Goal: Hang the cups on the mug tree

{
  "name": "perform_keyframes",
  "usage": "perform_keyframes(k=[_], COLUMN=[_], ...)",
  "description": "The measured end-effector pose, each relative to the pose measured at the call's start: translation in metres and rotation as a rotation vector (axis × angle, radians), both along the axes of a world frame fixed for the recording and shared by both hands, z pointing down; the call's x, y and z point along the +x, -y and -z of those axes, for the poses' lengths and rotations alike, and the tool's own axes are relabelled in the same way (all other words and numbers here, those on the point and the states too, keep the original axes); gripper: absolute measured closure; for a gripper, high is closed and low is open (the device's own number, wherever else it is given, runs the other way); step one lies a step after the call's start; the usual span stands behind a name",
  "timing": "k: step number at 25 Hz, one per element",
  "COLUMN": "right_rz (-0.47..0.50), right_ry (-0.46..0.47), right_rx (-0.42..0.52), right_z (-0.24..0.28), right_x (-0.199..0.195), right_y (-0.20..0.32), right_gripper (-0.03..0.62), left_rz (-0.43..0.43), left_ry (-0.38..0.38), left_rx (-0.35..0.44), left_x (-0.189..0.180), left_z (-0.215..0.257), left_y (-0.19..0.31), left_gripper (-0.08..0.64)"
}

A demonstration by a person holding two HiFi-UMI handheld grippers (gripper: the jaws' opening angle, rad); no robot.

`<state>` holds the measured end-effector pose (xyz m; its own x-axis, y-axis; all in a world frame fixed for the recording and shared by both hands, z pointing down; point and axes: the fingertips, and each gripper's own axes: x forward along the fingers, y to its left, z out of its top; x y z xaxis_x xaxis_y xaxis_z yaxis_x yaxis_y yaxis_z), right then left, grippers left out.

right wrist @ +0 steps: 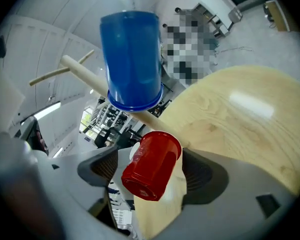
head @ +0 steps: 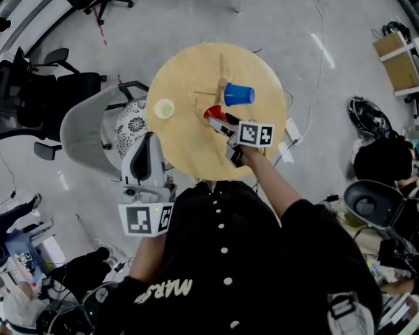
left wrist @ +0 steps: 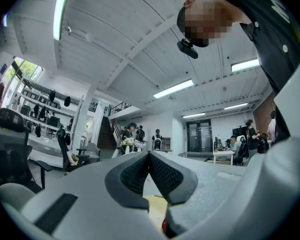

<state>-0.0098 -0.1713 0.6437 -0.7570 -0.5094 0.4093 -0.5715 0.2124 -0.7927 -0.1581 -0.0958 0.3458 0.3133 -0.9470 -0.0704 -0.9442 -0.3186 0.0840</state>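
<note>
The right hand-held gripper [right wrist: 150, 170] is released — the red cup [right wrist: 152, 164] hangs tilted between its parted jaws. The pale cup [head: 164, 108] stands upright, nearer the clenched, empty left hand-held gripper [left wrist: 149, 155].

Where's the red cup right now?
Head view, centre: the red cup sits at the mug tree beside the blue cup, between the right gripper's parted jaws.

Mug tree [head: 221, 75]: pale wooden post with slanting pegs, standing upright mid-bench [head: 188, 152].
Blue cup [right wrist: 131, 59]: hanging on an upper peg, mouth toward the post.
Red cup [right wrist: 151, 165]: tilting on a lower peg, base outward, sitting between the right hand-held gripper's [right wrist: 150, 171] spread jaws.
Cream cup [head: 164, 108]: standing mouth-up, apart at the tree's left.
</note>
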Motion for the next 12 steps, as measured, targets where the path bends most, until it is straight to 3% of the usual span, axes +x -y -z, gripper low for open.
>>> perform_keyframes(k=[3, 7, 12], right_rz=[0.003, 0.033, 0.109], right_ry=[-0.099, -0.301, -0.511], right_rx=[0.122, 0.304, 0.560], right_z=[0.006, 0.022, 0.064], right_x=[0.010, 0.022, 0.014], right_y=[0.000, -0.021, -0.046], right_gripper=[0.184, 0.186, 0.189], left_rz=[-0.006, -0.007, 0.003], left_ry=[-0.001, -0.005, -0.009], left_rx=[-0.001, -0.006, -0.004], left_x=[0.000, 0.000, -0.005], left_z=[0.000, 0.000, -0.001], left_y=[0.001, 0.004, 0.006], left_gripper=[0.566, 0.566, 0.566])
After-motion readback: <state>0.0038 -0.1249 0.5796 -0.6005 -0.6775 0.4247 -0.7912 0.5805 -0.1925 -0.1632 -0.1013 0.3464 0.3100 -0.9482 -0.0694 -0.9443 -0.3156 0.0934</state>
